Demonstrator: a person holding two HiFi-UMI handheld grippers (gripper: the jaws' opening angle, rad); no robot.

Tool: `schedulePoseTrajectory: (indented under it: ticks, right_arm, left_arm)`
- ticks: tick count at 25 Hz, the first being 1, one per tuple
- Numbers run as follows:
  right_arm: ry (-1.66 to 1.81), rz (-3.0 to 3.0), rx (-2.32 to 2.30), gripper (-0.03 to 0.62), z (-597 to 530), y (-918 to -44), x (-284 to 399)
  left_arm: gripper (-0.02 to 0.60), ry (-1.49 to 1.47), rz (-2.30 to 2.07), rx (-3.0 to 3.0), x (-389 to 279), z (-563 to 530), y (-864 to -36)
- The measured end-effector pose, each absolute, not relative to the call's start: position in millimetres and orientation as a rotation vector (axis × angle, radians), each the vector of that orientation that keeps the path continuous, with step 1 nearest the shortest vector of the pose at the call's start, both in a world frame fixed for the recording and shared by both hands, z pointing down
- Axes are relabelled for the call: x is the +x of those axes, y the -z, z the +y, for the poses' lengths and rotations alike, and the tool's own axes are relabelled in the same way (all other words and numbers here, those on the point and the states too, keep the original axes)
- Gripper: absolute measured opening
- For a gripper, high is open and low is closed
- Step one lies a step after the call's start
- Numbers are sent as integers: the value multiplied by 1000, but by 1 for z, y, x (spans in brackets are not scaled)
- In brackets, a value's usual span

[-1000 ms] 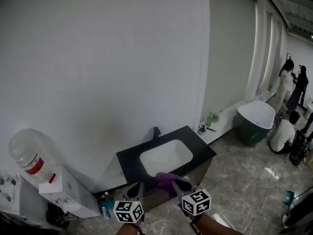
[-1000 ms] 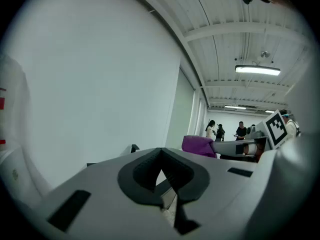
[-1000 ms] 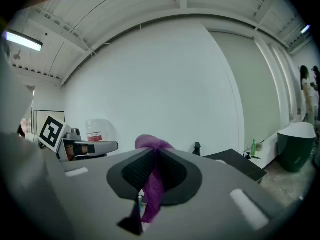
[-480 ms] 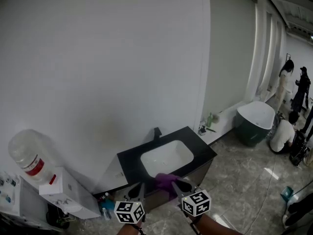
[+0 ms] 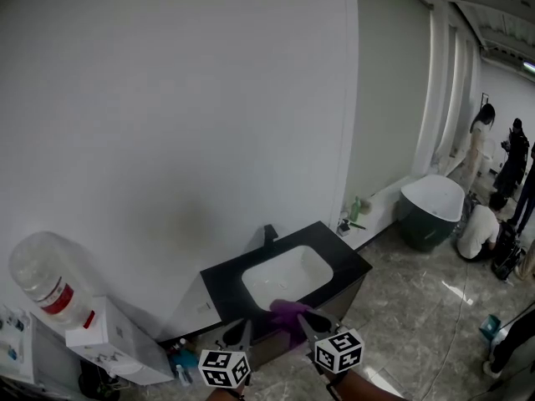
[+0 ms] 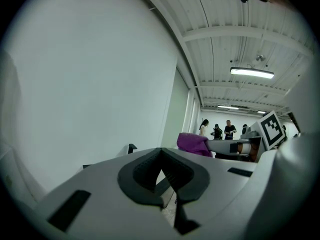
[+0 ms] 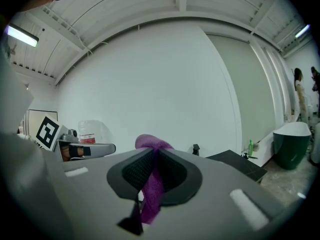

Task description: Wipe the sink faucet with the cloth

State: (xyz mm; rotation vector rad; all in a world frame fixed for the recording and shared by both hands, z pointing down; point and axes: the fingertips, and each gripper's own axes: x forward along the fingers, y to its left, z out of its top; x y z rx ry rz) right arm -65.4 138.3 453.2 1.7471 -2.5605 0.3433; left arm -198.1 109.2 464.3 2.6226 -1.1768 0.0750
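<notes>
Black counter (image 5: pixel 219 277) with white sink (image 5: pixel 287 275) meets white wall (image 5: pixel 167 115); right claw (image 7: pixel 151 158) grips cloth (image 7: pixel 151 186).

Black vanity counter (image 5: pixel 220 284) carries white sink basin (image 5: pixel 287 276), black faucet (image 5: pixel 268 235) at back edge.

The faucet (image 5: pixel 268 234) stands at the back edge of the black table (image 5: pixel 351 261), hard against the white wall (image 5: pixel 209 98), so a gripper can reach it only from the front and sides. The white sink (image 5: pixel 288 272) before it lies open. The left gripper (image 5: pixel 242 331) and right gripper (image 5: pixel 303 320) hang by the table's front edge; the purple cloth (image 5: pixel 287 311) fills the right jaws. A water bottle (image 5: pixel 40 278) on a white box (image 5: pixel 113 341) stands well left, and a bathtub (image 5: pixel 430 207) well right.
</notes>
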Motion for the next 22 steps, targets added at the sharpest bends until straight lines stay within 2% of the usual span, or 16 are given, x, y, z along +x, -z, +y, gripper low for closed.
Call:
schedulePoseTrajectory:
  ticks: [5, 16, 22]
  right_arm:
    - [-339, -2514, 1760, 29, 111, -463, -58]
    - [-301, -2563, 1584, 29, -4, -484, 34]
    - [-336, -2585, 1470, 29, -73, -500, 67]
  left_arm:
    - [5, -89, -1146, 2614, -187, 82, -475]
    - [5, -61, -1239, 2563, -74, -21, -489]
    - [5, -76, -1324, 2524, -49, -80, -491]
